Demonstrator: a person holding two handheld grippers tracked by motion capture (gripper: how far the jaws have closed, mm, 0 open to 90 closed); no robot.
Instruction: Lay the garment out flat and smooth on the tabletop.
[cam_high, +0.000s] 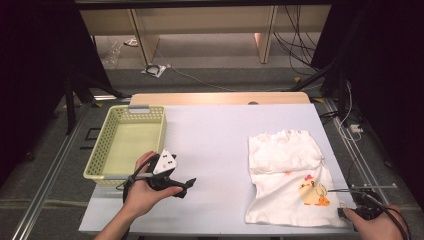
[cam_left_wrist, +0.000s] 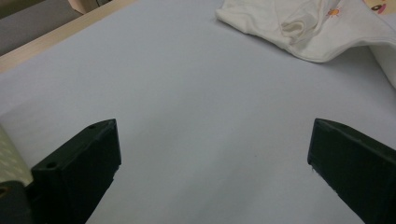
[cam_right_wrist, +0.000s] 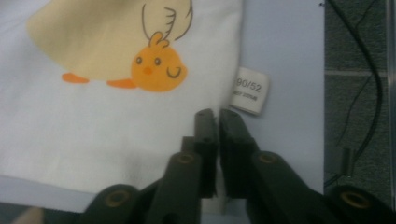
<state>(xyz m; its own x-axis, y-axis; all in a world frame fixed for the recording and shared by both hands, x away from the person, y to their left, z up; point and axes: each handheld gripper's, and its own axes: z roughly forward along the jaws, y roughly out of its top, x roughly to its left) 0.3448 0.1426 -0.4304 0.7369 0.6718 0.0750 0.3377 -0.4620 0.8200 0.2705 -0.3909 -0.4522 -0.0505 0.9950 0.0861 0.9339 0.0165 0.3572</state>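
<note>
My right gripper (cam_right_wrist: 217, 116) is clenched at the near right edge of the white garment (cam_high: 287, 175), beside its size tag (cam_right_wrist: 251, 89); whether cloth is pinched between the jaws cannot be confirmed. My left gripper (cam_left_wrist: 212, 140) is released, jaws wide, above bare table (cam_high: 210, 135) just right of the yellow basket (cam_high: 102, 150). Judged status: the garment lies partly folded at the table's right side; the basket holds nothing, so finishing the fold and stowing remain. The right gripper is cut off at the near edge in the high view.
</note>
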